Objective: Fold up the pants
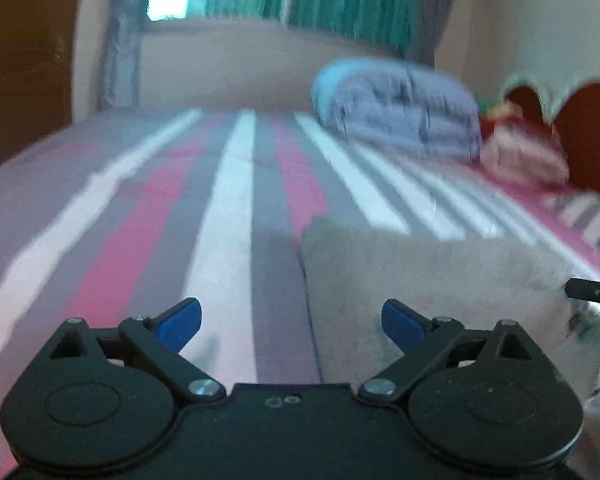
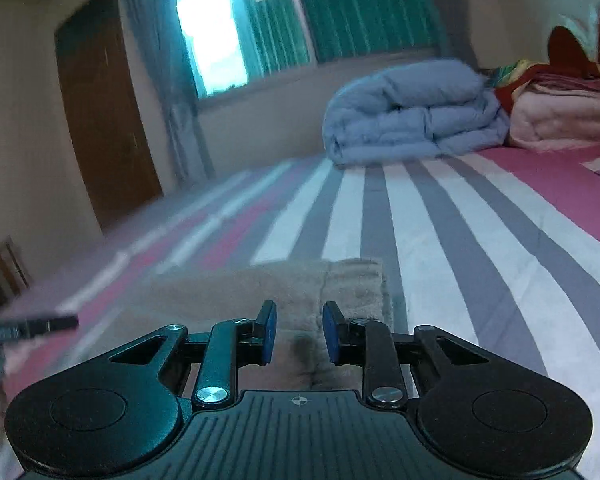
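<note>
Bedroom: striped bed sheet [image 1: 236, 208] in grey, white and pink runs under both of my tools, with pale walls and a window behind.
Left jaws: my left gripper [image 1: 291, 322] stands wide, its blue pads [image 1: 180, 322] far apart and nothing between them; it hangs over the grey and white stripes.
Right jaws: my right gripper [image 2: 299, 334] is narrow but not closed, a gap showing between the blue pads [image 2: 269, 332]; I cannot tell whether they touch the cloth below.
Pants: the beige pants [image 1: 432, 280] lie folded flat on the bed. In the left view they sit just right of my left jaws, their left edge running along a grey stripe. In the right view the pants [image 2: 300, 284] lie directly beneath and ahead of my right jaws, with a dark smudge on the cloth close to the pads.
Other tool seen: a black tip of the right gripper pokes in at the right edge of the left view, at the far side of the pants; a blurred black finger of the left gripper shows at the left edge of the right view.
Farther up the bed: a folded blue-grey duvet [image 2: 416, 116] sits well apart from the pants, near the wall.
Beside it: a pink folded blanket [image 2: 568, 116] just right of the duvet, against a dark red headboard [image 1: 588, 128].
Back wall: green curtains [image 2: 352, 8] over a bright window [image 2: 208, 36].
Left side: a brown wooden door [image 2: 104, 108].
</note>
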Demonstrator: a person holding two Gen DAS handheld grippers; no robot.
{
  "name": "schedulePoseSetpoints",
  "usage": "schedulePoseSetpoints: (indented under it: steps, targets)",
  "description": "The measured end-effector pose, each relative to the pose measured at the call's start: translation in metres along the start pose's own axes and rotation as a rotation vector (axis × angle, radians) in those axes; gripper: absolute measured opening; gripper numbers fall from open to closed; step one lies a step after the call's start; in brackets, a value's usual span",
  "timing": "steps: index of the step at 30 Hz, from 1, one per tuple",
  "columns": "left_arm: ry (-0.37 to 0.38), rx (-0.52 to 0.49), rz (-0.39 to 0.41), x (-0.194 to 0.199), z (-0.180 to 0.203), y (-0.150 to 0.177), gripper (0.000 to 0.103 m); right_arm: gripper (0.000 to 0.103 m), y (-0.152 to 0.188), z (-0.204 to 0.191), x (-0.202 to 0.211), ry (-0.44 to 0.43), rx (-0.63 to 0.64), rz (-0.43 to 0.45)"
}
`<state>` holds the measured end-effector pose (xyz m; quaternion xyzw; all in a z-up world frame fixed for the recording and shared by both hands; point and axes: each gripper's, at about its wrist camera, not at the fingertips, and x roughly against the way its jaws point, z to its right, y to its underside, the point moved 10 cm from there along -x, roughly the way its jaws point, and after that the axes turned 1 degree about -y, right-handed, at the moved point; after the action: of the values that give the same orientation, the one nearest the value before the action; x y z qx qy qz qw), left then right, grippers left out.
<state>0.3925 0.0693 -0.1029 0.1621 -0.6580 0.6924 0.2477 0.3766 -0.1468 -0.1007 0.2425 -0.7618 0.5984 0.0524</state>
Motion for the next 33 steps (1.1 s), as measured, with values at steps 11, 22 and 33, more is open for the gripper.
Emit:
schedulePoseSetpoints:
  steps: [11, 22, 33]
  targets:
    - [0.248, 0.032, -0.128, -0.003, -0.001, 0.022, 0.082, 0.097, -0.011, 0.067, 0.018, -0.106, -0.268, -0.046]
    - [0.508, 0.247, -0.291, -0.024, -0.008, 0.034, 0.072, 0.078, 0.027, 0.085, -0.005, -0.344, -0.594, -0.278]
    - [0.743, 0.449, -0.332, -0.07, 0.0, 0.024, 0.072, 0.074, 0.028, 0.093, -0.031, -0.436, -0.667, -0.331]
